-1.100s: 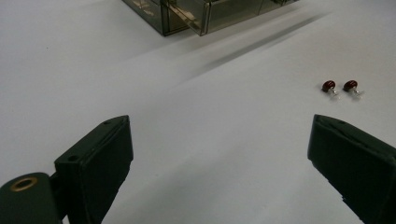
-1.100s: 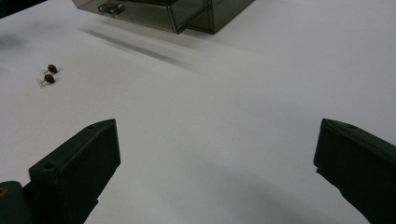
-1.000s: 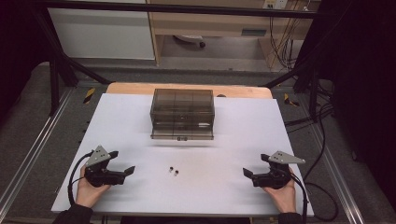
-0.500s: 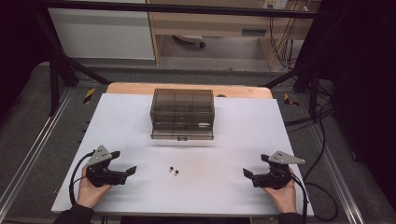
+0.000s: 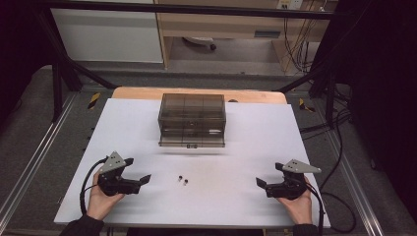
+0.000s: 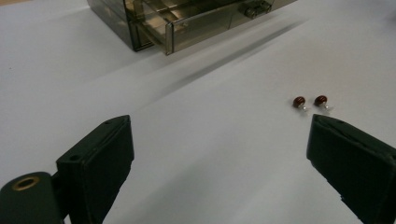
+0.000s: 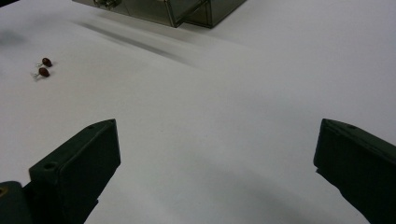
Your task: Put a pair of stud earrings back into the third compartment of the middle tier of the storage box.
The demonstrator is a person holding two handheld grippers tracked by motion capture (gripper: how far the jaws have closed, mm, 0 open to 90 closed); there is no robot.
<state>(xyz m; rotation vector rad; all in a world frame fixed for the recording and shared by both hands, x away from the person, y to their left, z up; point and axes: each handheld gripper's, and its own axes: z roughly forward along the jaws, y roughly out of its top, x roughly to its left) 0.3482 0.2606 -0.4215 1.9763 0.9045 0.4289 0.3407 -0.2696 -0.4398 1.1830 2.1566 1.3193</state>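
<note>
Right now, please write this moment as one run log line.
left gripper: open, idle | right gripper: open, idle | two red beads: on table, untouched | smoky box: drawer ajar

Smoky translucent glossy plastic drawer box (image 5: pixel 192 119), matt white table sheet (image 5: pixel 255 147), two glossy dark-red beads (image 6: pixel 309 102)

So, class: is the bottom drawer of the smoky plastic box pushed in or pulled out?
Pulled out a little. The drawer front juts past the box wall in the left gripper view. Whether anything is inside, I cannot tell.

Bright white table (image 5: pixel 255 142), dim surroundings, soft shadows, slightly blurred close-ups
</note>
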